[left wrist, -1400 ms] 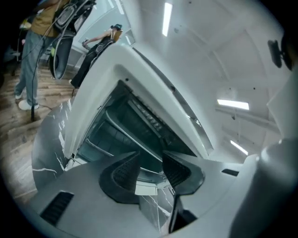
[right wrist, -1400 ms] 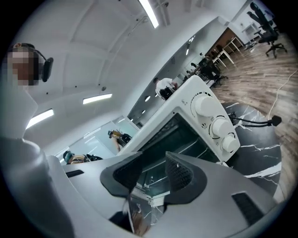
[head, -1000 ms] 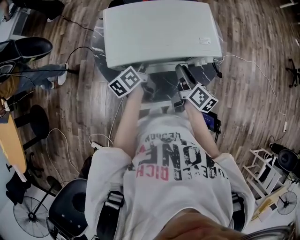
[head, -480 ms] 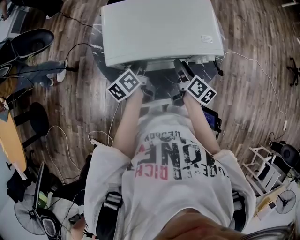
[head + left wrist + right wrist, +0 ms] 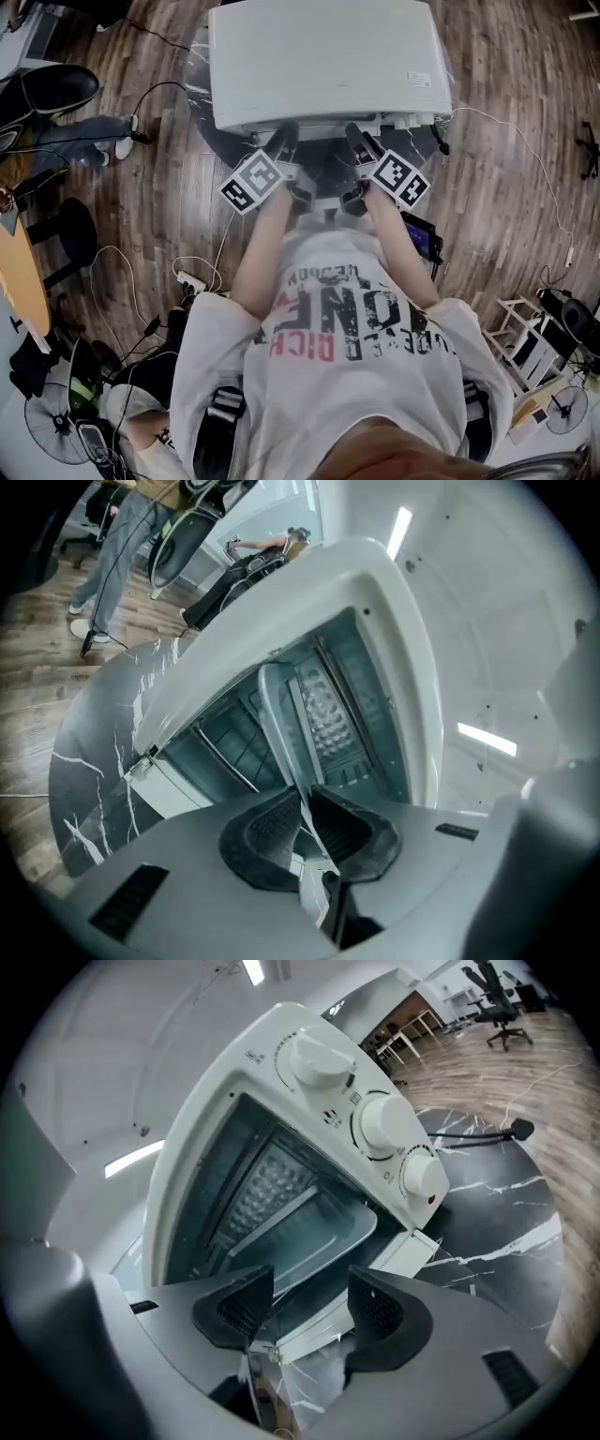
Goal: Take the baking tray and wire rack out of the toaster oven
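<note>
The white toaster oven (image 5: 319, 66) stands with its door open on a dark marbled table (image 5: 202, 75). Inside sits the pale baking tray (image 5: 319, 1232), pulled a little forward. My left gripper (image 5: 302, 808) has just been closing and pinches the tray's thin front rim (image 5: 277, 714) between its pads. Thin metal bars (image 5: 225, 759) run under the tray; I cannot tell whether they are the wire rack. My right gripper (image 5: 309, 1302) has just been opening; its jaws stand wide before the tray's right end, touching nothing. From above, both grippers (image 5: 284, 139) (image 5: 354, 139) reach under the oven's front edge.
Three knobs (image 5: 384, 1124) line the oven's right panel, and the lowered door (image 5: 408, 1251) hangs below the opening. A black cable (image 5: 469, 1138) lies on the table. On the wooden floor are cables, a fan (image 5: 61, 427), chairs and someone's legs (image 5: 75, 136).
Both grippers have moved closer to the oven's front. The left gripper's fingers now reach under the oven's top edge. The legs on the left have shifted slightly.
</note>
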The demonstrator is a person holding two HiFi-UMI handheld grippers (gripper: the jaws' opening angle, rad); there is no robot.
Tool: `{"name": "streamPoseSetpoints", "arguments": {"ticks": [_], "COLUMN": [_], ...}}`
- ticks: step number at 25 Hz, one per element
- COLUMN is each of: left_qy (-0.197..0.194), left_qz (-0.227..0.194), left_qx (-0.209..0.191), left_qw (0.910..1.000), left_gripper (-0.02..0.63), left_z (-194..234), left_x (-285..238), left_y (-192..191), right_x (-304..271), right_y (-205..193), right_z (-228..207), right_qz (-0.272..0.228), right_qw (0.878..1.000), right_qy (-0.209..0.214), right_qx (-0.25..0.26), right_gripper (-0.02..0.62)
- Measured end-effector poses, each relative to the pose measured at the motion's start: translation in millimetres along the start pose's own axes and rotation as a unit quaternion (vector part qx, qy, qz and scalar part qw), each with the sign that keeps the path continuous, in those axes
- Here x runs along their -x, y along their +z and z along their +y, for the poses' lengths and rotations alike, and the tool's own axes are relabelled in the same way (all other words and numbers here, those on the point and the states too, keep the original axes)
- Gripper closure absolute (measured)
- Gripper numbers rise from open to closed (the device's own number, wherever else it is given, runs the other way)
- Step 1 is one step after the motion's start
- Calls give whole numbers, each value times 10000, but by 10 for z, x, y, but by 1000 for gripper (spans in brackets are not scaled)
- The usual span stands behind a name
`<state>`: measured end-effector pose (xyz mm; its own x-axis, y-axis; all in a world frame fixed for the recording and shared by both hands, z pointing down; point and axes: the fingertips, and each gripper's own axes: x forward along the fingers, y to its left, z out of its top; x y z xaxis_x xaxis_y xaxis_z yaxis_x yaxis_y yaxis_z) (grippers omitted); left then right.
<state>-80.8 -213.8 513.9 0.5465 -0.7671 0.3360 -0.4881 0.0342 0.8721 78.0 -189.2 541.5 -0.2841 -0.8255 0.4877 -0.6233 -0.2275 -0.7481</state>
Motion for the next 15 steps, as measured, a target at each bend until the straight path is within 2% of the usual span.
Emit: {"name": "streamPoseSetpoints", "arguments": {"ticks": [7, 10, 15], "left_qy": [-50, -92, -140], "left_qz": [42, 111, 141], "left_qx": [29, 48, 29], "left_qw": [10000, 9999, 9998], "left_gripper": [572, 571, 569], "left_z": [29, 32, 20], "left_x": [105, 81, 108], "left_y": [-47, -95, -150], "right_x": [-243, -257, -184], "right_y": [50, 131, 142], "right_z": [-168, -255, -259], "right_qz": [-204, -368, -412], "right_qw": [9984, 9970, 9971], "right_qy": [-262, -316, -260], "right_qx": [-468, -596, -584], "right_gripper": [376, 424, 436]}}
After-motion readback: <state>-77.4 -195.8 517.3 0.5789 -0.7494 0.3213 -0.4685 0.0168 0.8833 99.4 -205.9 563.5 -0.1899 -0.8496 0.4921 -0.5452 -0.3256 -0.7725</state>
